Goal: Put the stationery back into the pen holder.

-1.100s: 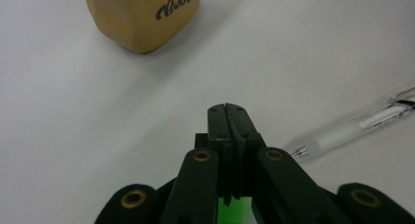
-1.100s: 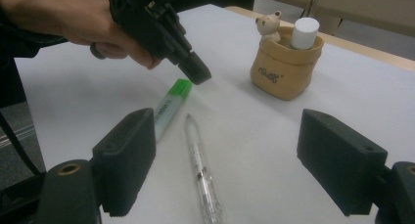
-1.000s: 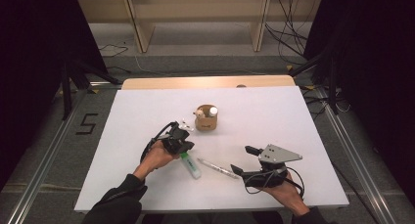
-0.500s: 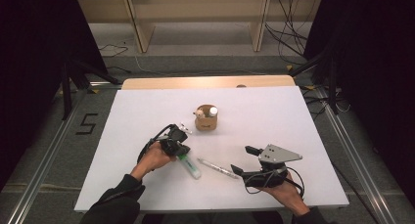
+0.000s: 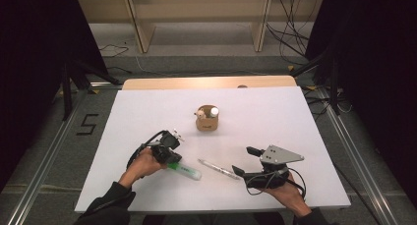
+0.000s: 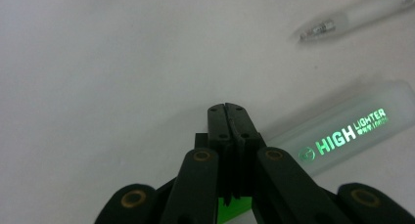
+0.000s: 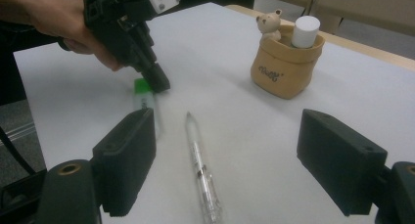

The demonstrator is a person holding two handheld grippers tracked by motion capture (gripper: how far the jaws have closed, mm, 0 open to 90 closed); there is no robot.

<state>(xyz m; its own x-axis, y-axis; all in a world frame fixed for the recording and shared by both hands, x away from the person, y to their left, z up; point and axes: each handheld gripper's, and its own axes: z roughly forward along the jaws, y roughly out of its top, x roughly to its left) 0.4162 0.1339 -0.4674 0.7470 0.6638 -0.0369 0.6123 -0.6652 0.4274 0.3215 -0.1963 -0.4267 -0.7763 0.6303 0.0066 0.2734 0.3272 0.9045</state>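
Observation:
A frosted highlighter [image 5: 186,171] with a green end lies on the white table [image 5: 295,126] near its front left. My left gripper [image 5: 171,159] is shut, its jaws pressed together with nothing between them, and its tips rest by the green end. In the left gripper view the closed tips [image 6: 228,109] sit just left of the highlighter [image 6: 342,133]. A clear pen [image 5: 219,169] lies between the two hands. My right gripper [image 5: 245,160] rests at the front right, open wide. The right gripper view has the pen [image 7: 201,165] lying ahead between its pads, with the left gripper [image 7: 159,82] beyond it.
A tan pouch [image 5: 208,118] stands mid-table holding a small bear figure [image 7: 269,23] and a white cylinder [image 7: 304,31]. A wooden strip [image 5: 206,82] runs along the table's far edge. Cables and shelf legs lie on the floor beyond.
My left hand has shifted left and a little nearer the front edge. The highlighter's green end seems to have swung left with it. The right hand has not moved.

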